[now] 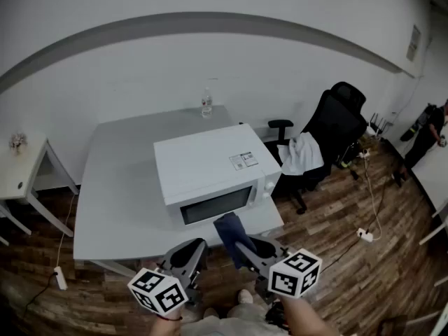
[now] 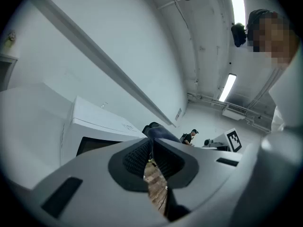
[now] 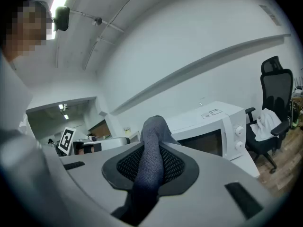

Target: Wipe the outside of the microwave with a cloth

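Observation:
The white microwave stands on a grey table, its dark door window facing me. My right gripper hovers just in front of the table's near edge, shut on a dark blue-grey cloth that sticks up beyond its jaws toward the microwave door. In the right gripper view the cloth runs between the pads, with the microwave ahead to the right. My left gripper is beside it on the left, shut with nothing in it. The left gripper view shows its jaws nearly together, with the microwave ahead to the left.
A clear bottle stands at the table's far edge. A black office chair with a white cloth draped on it sits right of the table. A small white side table is at left. Cables and power strips lie on the wood floor. A person stands far right.

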A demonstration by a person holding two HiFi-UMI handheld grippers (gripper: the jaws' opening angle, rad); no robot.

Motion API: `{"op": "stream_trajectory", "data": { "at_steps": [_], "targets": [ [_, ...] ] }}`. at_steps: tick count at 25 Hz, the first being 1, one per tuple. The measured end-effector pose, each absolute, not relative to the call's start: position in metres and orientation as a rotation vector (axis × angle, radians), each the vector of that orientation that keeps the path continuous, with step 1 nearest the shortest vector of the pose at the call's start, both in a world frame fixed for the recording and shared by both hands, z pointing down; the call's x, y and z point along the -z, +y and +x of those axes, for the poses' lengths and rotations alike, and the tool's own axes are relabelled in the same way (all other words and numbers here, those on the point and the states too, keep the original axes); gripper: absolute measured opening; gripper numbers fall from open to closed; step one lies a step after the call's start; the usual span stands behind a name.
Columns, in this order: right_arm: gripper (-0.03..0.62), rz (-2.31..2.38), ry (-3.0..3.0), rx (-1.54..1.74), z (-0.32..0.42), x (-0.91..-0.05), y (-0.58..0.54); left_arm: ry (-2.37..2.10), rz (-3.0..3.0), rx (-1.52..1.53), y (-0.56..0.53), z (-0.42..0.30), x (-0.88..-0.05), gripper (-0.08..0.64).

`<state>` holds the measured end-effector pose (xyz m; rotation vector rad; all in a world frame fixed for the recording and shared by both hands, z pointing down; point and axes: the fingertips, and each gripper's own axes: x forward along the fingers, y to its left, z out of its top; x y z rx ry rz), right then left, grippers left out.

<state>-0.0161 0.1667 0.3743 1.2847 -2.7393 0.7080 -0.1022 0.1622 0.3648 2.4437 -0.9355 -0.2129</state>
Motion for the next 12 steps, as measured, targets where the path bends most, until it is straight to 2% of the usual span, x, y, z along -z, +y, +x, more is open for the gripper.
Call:
{"op": "stream_trajectory", "data": {
  "at_steps": [12],
  "targets": [
    [0.084,1.255,-2.731,-0.664,-0.002,-0.367,0.165,-0.924,2.448,0.225,0.165,-0.103,-0.36,0.026]
  ]
}}
